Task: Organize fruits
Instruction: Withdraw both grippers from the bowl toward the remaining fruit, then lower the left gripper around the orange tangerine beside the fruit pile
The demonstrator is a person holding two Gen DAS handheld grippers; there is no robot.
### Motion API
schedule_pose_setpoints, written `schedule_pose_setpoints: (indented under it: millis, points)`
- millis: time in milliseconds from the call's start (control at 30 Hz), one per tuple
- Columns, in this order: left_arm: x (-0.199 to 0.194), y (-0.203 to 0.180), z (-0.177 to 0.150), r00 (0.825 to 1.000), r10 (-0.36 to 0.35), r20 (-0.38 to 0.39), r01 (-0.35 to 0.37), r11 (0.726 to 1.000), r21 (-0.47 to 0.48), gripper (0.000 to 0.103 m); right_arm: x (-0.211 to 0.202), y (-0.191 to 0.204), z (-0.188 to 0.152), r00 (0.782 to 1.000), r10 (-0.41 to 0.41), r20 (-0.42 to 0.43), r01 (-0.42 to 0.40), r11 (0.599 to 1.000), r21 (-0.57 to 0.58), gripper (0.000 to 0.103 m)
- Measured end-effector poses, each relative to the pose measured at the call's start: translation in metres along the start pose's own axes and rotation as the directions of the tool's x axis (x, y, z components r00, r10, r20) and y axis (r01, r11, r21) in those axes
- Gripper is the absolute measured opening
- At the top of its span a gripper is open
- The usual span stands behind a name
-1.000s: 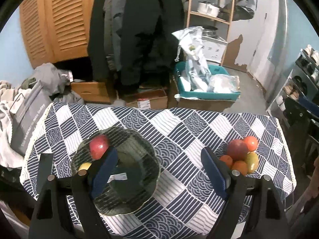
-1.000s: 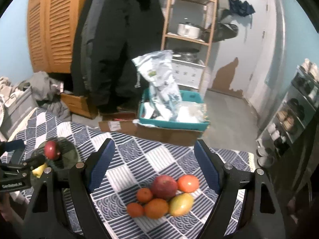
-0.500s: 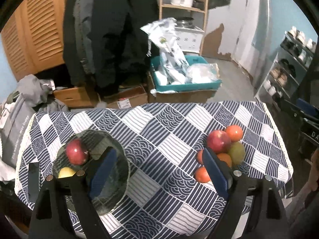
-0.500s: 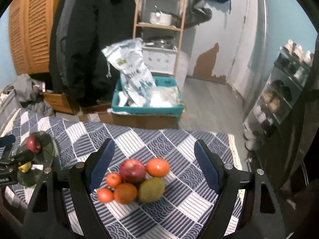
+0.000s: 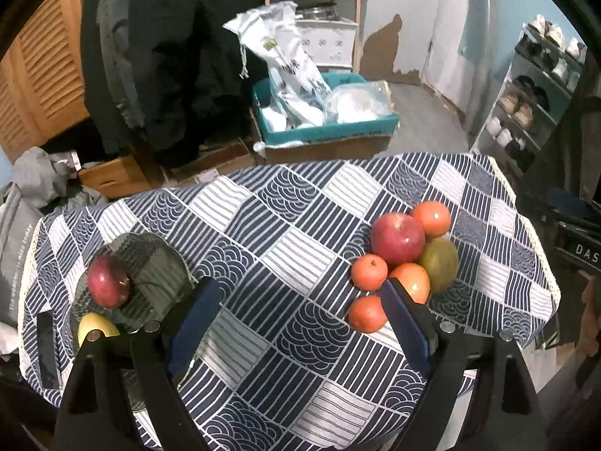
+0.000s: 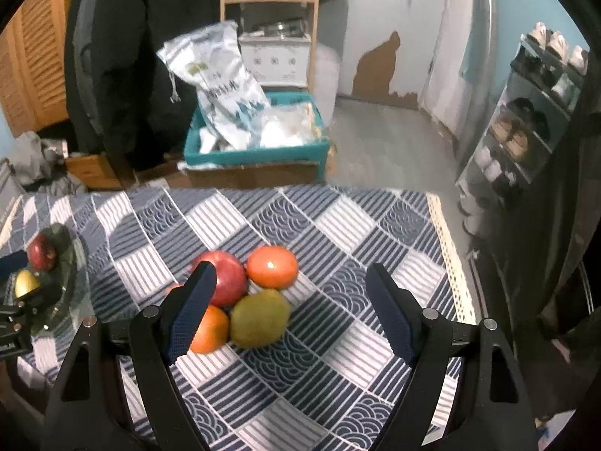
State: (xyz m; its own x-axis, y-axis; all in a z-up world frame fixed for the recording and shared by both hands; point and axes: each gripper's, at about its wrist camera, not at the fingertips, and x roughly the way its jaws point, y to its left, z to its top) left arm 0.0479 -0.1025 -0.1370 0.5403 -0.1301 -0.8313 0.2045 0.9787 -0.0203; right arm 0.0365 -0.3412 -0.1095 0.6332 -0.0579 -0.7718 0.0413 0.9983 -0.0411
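Both tools hang over the cloth-covered surface (image 5: 300, 225) with their blue pads spread wide and nothing between them. Left tool (image 5: 300, 323) hovers above bare checked cloth, with its right pad at the near edge of the fruit pile. Right tool (image 6: 289, 312) sits over the pile itself, its left pad in front of the big red apple (image 6: 225, 278) and an orange (image 6: 210, 329).

That pile lies toward the right side of the surface: the apple, a greenish mango (image 6: 260, 317) touching it on the near right, a larger orange fruit (image 6: 272, 266) behind, and two small tangerines (image 5: 370, 272) on the left.

At the far left stands a dark glass plate (image 5: 157, 263) holding a red apple (image 5: 109, 281) and a yellow fruit (image 5: 95, 329), perhaps a lemon, half hidden.
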Motion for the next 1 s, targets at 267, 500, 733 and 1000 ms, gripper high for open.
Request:
schedule_pose_setpoints:
  millis: [267,500,733,1000]
  points:
    - [0.033,-0.015,-0.012,0.998,-0.008,-0.057,0.011,0.999,0.039,0.089,0.034,-0.005,-0.022,0.994,-0.006,-0.105,0.006,1.0,0.001,0.082]
    - [0.06,-0.029,-0.022,0.993,-0.02,-0.112,0.029,0.996,0.08,0.089,0.056,-0.006,-0.037,0.983,-0.005,-0.185,0.007,1.0,0.009,0.082]
    - [0.083,-0.041,-0.029,0.988,-0.034,-0.151,0.05,0.993,0.106,0.089,0.069,-0.01,-0.044,0.975,-0.013,-0.221,0.019,1.0,0.025,0.082]
    - [0.106,-0.051,-0.035,0.981,-0.023,-0.193,0.05,0.99,0.134,0.089,0.084,-0.012,-0.055,0.964,-0.013,-0.264,0.022,0.999,0.029,0.082]
